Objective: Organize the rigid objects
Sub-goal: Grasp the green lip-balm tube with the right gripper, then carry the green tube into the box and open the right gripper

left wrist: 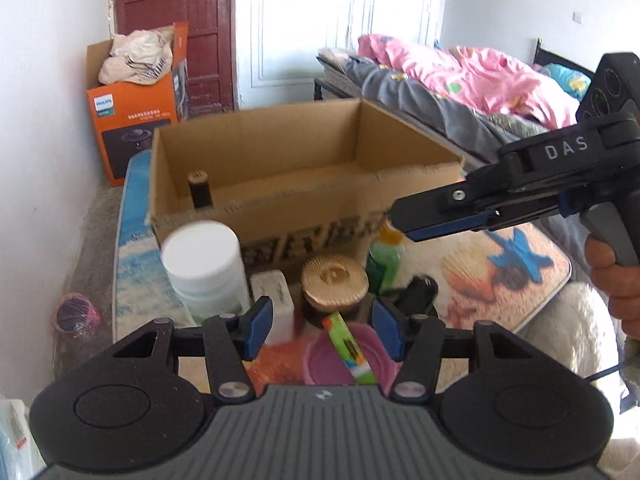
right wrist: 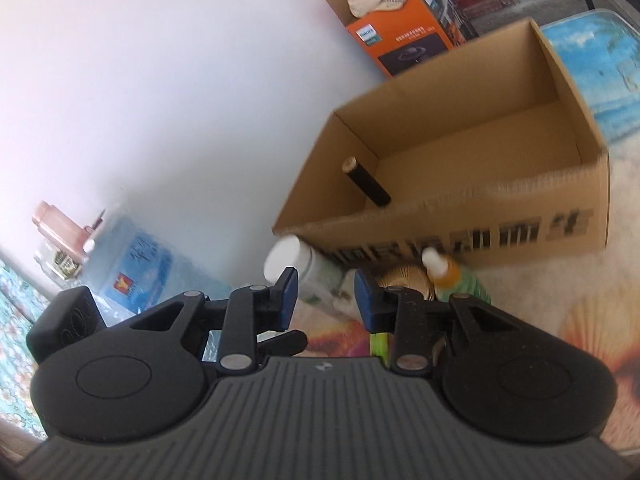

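Note:
An open cardboard box (left wrist: 280,152) (right wrist: 460,224) stands on a patterned mat, with a dark cylinder with a wooden cap (left wrist: 199,189) (right wrist: 366,184) inside at its left corner. In front of the box stand a white-capped jar (left wrist: 204,268) (right wrist: 298,262), a small white box (left wrist: 274,300), a dark jar with a gold lid (left wrist: 334,280) (right wrist: 404,274), a green bottle with an orange neck (left wrist: 386,256) (right wrist: 452,276), a black object (left wrist: 418,290) and a pink bowl (left wrist: 324,356) holding a green tube (left wrist: 350,348). My left gripper (left wrist: 322,330) is open and empty above them. My right gripper (right wrist: 326,294) (left wrist: 404,220) is open and empty over the green bottle.
An orange Philips box (left wrist: 128,120) (right wrist: 400,36) stuffed with bags stands by the wall before a red door (left wrist: 176,20). A bed with pink bedding (left wrist: 460,76) is on the right. A large water bottle (right wrist: 136,264) stands at the left.

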Tool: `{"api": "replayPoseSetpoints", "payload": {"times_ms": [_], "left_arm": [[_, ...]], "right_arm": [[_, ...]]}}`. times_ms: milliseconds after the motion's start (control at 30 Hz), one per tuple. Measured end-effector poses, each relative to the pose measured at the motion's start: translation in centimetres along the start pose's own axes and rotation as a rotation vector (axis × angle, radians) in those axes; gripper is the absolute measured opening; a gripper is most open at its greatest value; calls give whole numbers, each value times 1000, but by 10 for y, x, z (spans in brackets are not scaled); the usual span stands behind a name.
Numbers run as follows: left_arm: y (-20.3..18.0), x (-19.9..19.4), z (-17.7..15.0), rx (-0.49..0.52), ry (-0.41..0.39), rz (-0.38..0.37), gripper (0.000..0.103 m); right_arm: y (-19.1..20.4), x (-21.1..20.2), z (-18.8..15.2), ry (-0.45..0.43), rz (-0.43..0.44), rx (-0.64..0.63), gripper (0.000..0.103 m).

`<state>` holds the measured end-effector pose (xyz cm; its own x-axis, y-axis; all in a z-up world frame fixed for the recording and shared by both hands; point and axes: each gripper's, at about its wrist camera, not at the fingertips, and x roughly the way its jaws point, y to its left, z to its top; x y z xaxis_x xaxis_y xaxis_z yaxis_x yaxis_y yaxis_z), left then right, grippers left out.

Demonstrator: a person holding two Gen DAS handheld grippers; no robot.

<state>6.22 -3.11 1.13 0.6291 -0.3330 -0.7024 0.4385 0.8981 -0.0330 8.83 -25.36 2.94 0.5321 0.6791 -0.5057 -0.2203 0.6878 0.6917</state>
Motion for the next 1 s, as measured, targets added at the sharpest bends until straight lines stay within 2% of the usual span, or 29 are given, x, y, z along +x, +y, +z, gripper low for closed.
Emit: {"api": "replayPoseSetpoints", "payload": {"times_ms": [67,133,200,300,433,600,833,1000], "left_arm": [[-12,11,-13,16,35,-4,51],[-18,19,-23,9,64,-1,42],[-19,29,-30,-13,80,-5,32],[-17,40,-32,-30,91,23,24],[-19,48,-32,-14,102,29,23],[-22,58,-34,26,117,72,19],[-23,55,-35,47,95,92,18],[-28,32,-27,59,45,100,17]], "right_arm": [[-3,20,-24,11,-49,11,31],[-5,29,-41,24,-79,20,29],[-7,42,-52,39,-95,22,28],[-3,50,-62,55,-135,-4,24],[-1,73,-59,92,-160,-32,20],[-6,94,-58,118,-188,-26,15],[-12,91,-60,110,-164,17,14],[-4,72,-59,79,-125,27,14]]}}
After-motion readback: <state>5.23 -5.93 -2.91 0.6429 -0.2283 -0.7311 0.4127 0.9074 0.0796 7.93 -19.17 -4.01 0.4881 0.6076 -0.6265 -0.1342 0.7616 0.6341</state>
